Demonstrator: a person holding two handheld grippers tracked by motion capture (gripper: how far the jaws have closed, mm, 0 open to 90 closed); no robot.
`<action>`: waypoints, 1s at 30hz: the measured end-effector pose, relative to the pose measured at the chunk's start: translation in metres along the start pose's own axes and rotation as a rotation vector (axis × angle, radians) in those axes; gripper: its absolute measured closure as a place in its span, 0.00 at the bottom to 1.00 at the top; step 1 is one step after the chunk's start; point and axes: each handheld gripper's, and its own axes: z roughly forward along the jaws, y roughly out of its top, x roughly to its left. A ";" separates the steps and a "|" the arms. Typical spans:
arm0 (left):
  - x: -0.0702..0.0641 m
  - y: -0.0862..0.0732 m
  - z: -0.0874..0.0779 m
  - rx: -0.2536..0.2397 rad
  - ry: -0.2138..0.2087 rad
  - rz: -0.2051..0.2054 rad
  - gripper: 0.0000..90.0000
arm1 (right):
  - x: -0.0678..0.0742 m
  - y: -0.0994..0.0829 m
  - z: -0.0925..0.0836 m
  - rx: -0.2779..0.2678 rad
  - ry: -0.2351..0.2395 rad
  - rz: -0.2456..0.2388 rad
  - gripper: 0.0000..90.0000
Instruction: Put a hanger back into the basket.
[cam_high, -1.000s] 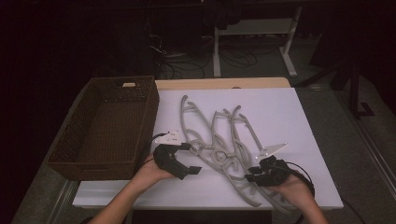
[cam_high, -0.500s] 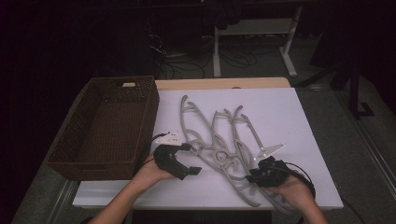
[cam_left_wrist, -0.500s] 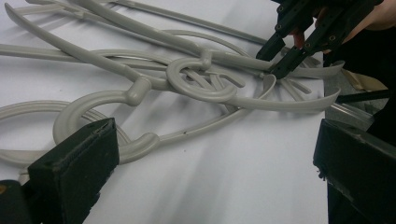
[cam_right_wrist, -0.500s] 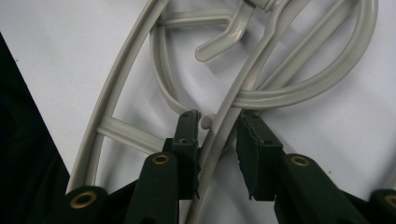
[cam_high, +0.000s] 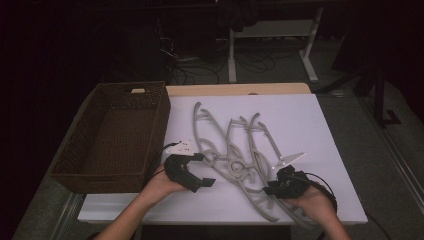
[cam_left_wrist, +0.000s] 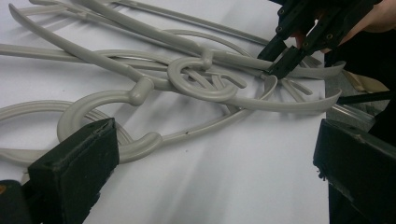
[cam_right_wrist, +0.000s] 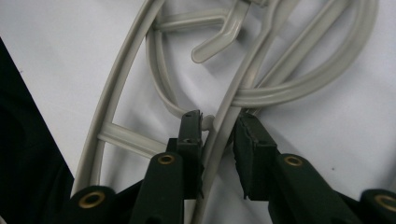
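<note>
While the left claw (cam_high: 196, 172) waits apart on the tabletop (cam_high: 310, 125), the right claw (cam_right_wrist: 217, 140) has just been closing around one grey hanger (cam_right_wrist: 224, 135) of the tangled pile, apparently preparing a lift.

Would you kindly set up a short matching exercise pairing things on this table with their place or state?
1. brown woven wicker basket
2. grey plastic clothes hangers
3. left gripper
4. right gripper

a. jaws wide apart, nothing between them
b. at the table's left edge
c. jaws around a hanger's arm, just been closing
d. tangled on the white tabletop

1-b, 2-d, 3-a, 4-c
</note>
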 end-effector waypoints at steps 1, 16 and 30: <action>0.000 0.000 0.000 0.000 0.000 0.000 0.00 | 0.000 0.000 -0.001 -0.003 -0.002 0.002 0.82; 0.001 0.001 -0.003 -0.008 0.007 -0.003 0.00 | -0.009 0.005 -0.015 -0.095 0.004 -0.001 0.90; 0.002 0.018 -0.023 -0.036 0.046 0.005 0.00 | -0.020 0.030 -0.014 -0.128 0.050 -0.124 0.90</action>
